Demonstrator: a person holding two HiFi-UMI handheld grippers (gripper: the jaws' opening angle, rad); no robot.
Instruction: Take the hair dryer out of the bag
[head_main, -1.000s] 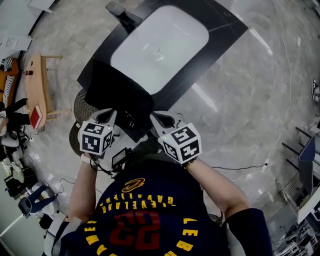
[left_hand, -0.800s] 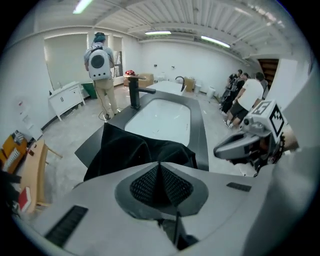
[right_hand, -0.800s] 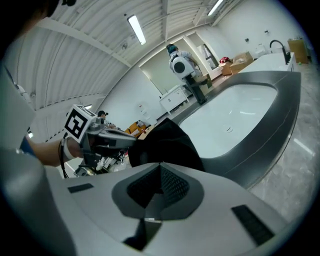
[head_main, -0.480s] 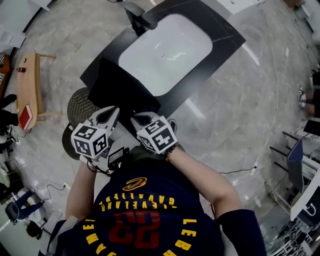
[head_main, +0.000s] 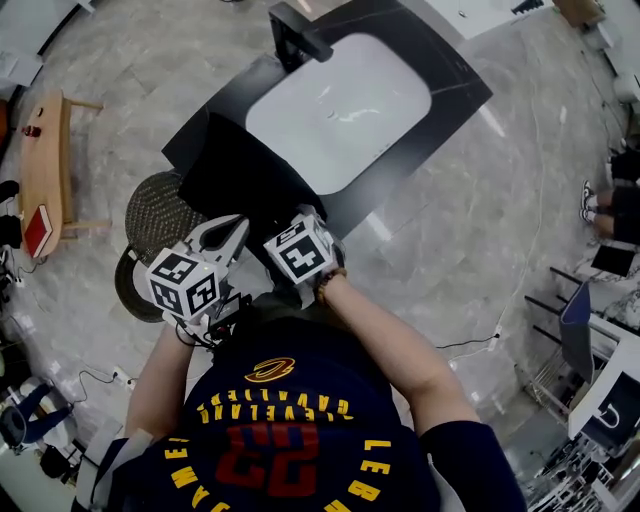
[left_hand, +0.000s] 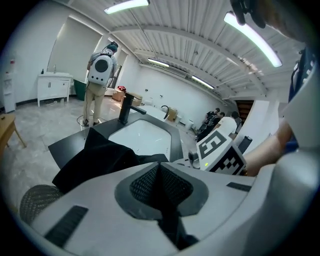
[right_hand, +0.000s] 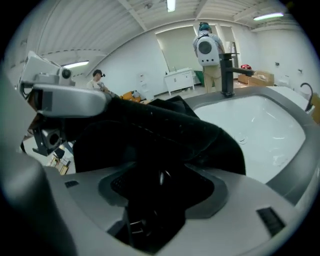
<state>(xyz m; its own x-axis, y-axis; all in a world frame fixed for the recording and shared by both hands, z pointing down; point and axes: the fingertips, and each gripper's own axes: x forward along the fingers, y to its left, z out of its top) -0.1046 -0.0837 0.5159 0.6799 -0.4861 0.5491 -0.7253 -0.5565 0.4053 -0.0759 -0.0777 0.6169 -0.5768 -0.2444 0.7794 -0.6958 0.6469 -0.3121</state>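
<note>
A black cloth bag (head_main: 240, 175) lies on the black counter left of the white sink (head_main: 340, 105). My left gripper (head_main: 232, 228) is shut on a fold of the bag's near edge; in the left gripper view the black cloth (left_hand: 167, 220) runs down out of the closed jaws. My right gripper (head_main: 300, 215) sits close beside it at the bag's mouth, its jaws opening. A dark, glinting shape (right_hand: 157, 187) lies between them, not pressed. I cannot tell if it is the hair dryer. No hair dryer shows plainly.
A black faucet (head_main: 300, 35) stands at the sink's far end. A round wicker basket (head_main: 160, 210) sits on the floor left of the counter, with a wooden bench (head_main: 45, 170) beyond. A person (left_hand: 100, 75) stands behind the counter.
My right gripper has swung left and down to the bag's mouth, ending right beside the left gripper. The left gripper has tilted and risen slightly, still on the bag.
</note>
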